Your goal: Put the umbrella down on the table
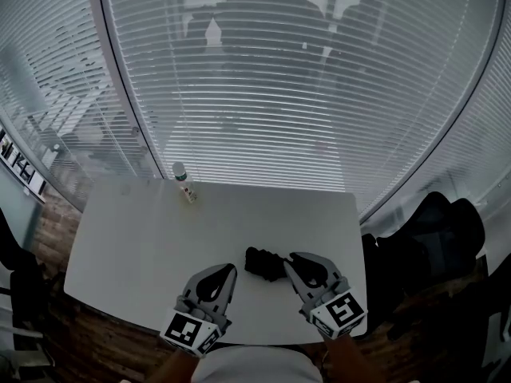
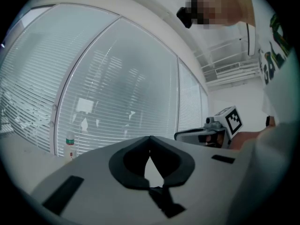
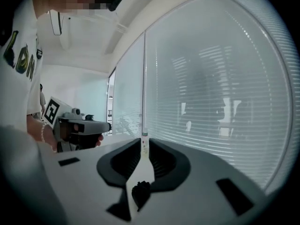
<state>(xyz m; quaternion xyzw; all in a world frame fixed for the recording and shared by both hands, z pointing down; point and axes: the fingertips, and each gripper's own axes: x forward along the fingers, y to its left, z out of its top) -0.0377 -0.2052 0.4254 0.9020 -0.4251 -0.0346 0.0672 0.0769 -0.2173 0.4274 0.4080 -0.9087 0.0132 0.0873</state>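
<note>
Black folded umbrella (image 1: 263,263) lies by your white table's (image 1: 136,242) front edge, room beyond it; left gripper (image 1: 231,269) closed, right gripper (image 1: 289,260) barely parted, empty.

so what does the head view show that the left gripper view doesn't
Only the head view: the black folded umbrella lying on the white table, close by the right tool. Only the left gripper view: the person's white shirt, and the left tool close up, its tips touching with nothing between them. Both: the small bottle standing by the blinds, and both tools.
</note>
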